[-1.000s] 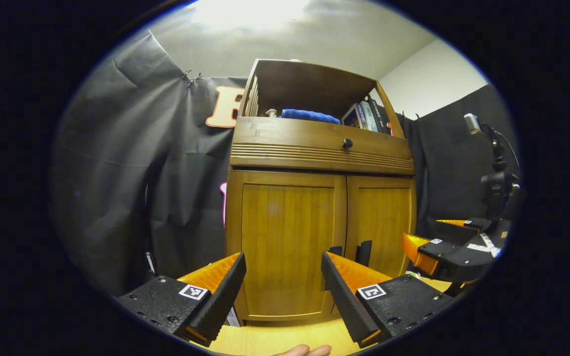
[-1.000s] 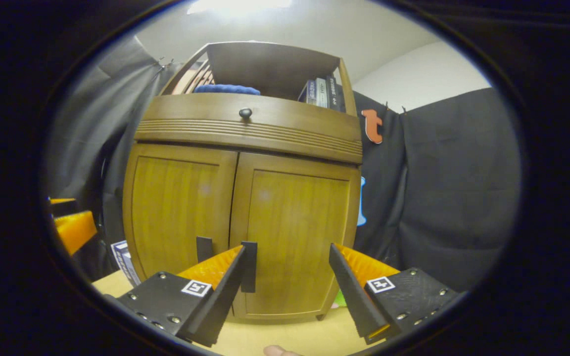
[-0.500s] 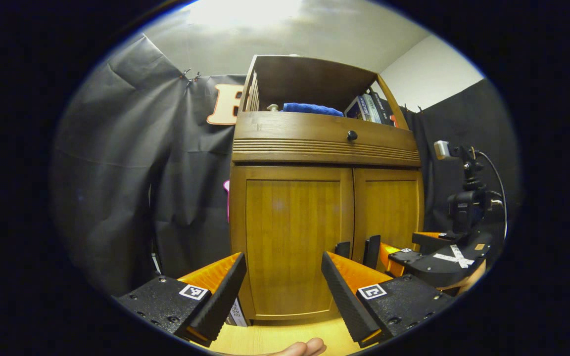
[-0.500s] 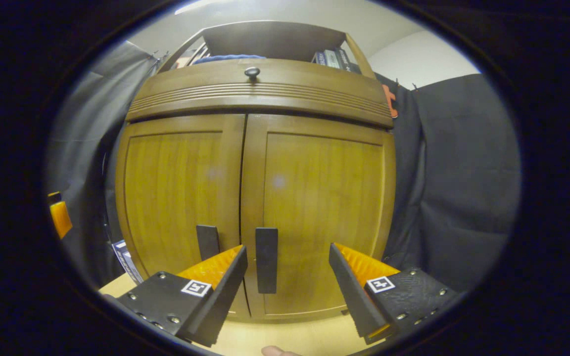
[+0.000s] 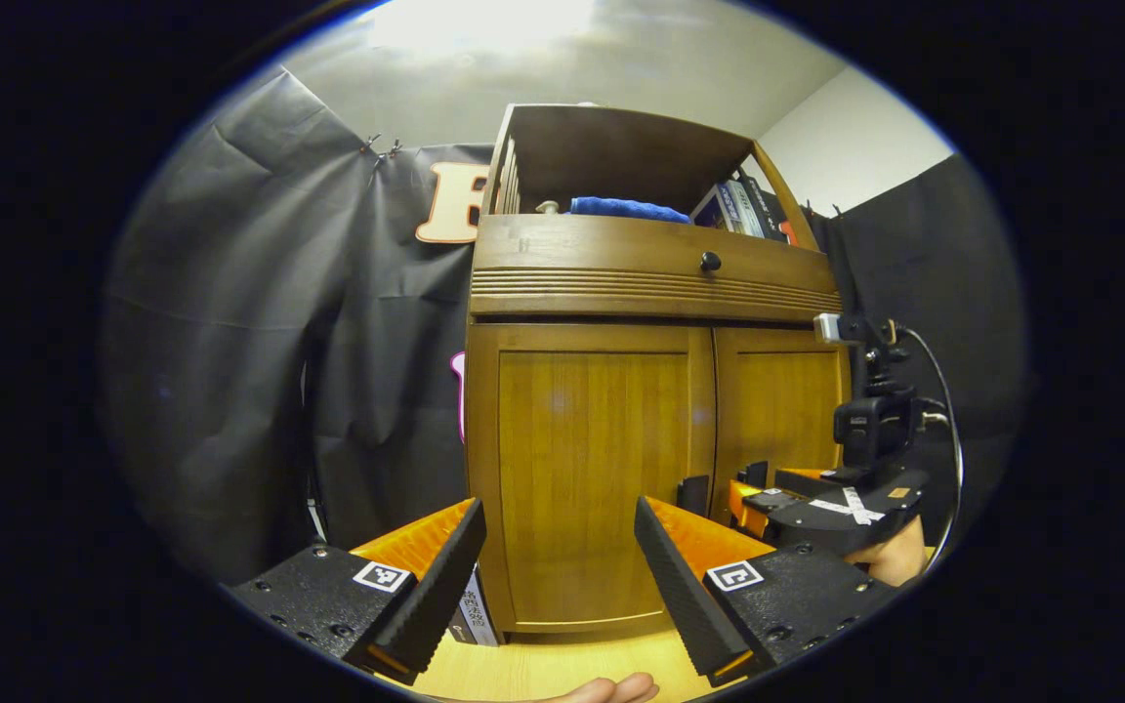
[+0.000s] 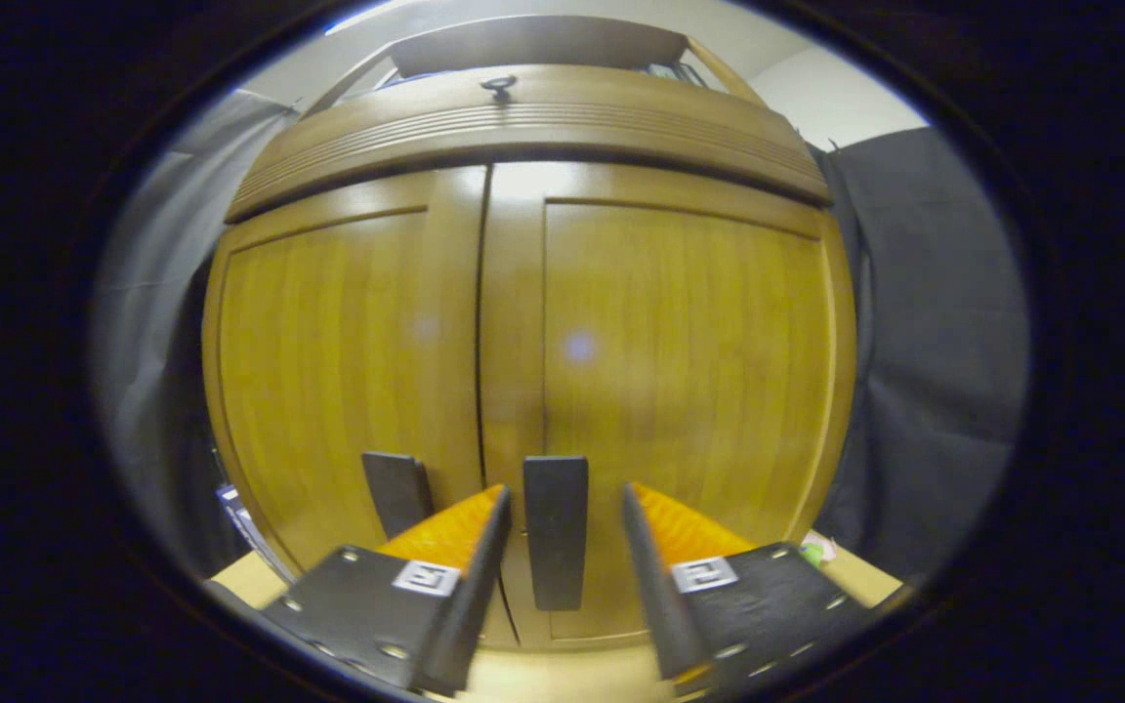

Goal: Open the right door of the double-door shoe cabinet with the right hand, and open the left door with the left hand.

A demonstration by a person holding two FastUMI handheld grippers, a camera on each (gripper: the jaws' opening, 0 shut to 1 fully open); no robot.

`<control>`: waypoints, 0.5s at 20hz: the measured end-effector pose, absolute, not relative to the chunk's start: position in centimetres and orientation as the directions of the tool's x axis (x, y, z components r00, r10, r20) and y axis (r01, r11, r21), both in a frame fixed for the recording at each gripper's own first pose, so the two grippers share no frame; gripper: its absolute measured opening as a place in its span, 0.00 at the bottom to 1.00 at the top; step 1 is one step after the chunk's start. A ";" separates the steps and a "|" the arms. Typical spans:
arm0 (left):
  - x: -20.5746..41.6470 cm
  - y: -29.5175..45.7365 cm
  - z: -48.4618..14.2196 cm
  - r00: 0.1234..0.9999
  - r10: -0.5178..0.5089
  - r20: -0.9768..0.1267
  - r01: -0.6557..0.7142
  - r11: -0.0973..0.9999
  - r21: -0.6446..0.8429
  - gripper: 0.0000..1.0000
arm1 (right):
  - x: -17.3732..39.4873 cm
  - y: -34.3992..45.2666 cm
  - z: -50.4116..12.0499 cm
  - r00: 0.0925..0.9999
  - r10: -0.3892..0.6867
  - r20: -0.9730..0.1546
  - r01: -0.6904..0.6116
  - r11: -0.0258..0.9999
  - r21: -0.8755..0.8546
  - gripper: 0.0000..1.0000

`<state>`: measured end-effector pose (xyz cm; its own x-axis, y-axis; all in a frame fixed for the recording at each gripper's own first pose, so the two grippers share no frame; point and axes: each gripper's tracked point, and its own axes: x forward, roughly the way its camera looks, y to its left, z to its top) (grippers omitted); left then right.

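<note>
Doors point(image 6: 562, 322) of the shoe cabinet point(image 5: 655, 293) were both shut when you reached this point — neither half of the task was done. The cabinet stood upright on the pale wood surface point(image 5: 543, 664), facing you, its doors meeting at a vertical seam in the middle.

Your right tool point(image 6: 557, 547) had its fingers apart, one on each side of the right door's handle point(image 6: 555, 532), not yet pressing on it. That handle was a dark flat bar with its long axis vertical, set low on the door just beside the seam; the left door's handle point(image 6: 396, 491) stood the same way on the other side.

Your left tool point(image 5: 560, 576) was also spread open, holding nothing, and sat farther back in front of the left door point(image 5: 594, 478). What remained, by my reading: close on the right handle, pull, then do the left.
</note>
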<state>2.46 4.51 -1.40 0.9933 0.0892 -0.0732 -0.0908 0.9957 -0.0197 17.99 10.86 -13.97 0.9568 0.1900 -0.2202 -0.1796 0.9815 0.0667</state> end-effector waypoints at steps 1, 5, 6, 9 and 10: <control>2.4 4.6 -1.5 0.993 0.092 -0.073 -0.093 0.995 -0.018 0.91 | 18.2 11.0 -13.9 0.951 0.219 -0.217 -0.208 0.975 0.074 0.50; 2.6 4.5 -1.6 0.994 0.081 -0.080 -0.084 0.996 -0.028 0.92 | 17.9 11.1 -14.7 0.931 0.264 -0.251 -0.243 0.963 0.113 0.28; 2.6 4.8 -1.6 0.993 0.085 -0.078 -0.087 0.996 -0.028 0.94 | 17.8 11.1 -14.7 0.929 0.268 -0.256 -0.248 0.963 0.106 0.28; 2.4 5.1 -1.6 0.993 0.089 -0.080 -0.091 0.996 -0.023 0.95 | 16.8 10.7 -14.4 0.927 0.275 -0.254 -0.254 0.961 0.111 0.28; 2.3 5.1 -1.6 0.993 0.089 -0.077 -0.091 0.996 -0.024 0.92 | 16.3 10.5 -14.3 0.926 0.281 -0.252 -0.258 0.959 0.120 0.28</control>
<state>2.25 5.07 -1.55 0.9930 0.0888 -0.0773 -0.0909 0.9956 -0.0241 16.34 10.49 -14.33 0.9260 0.2809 -0.2525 -0.2580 0.9586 0.1202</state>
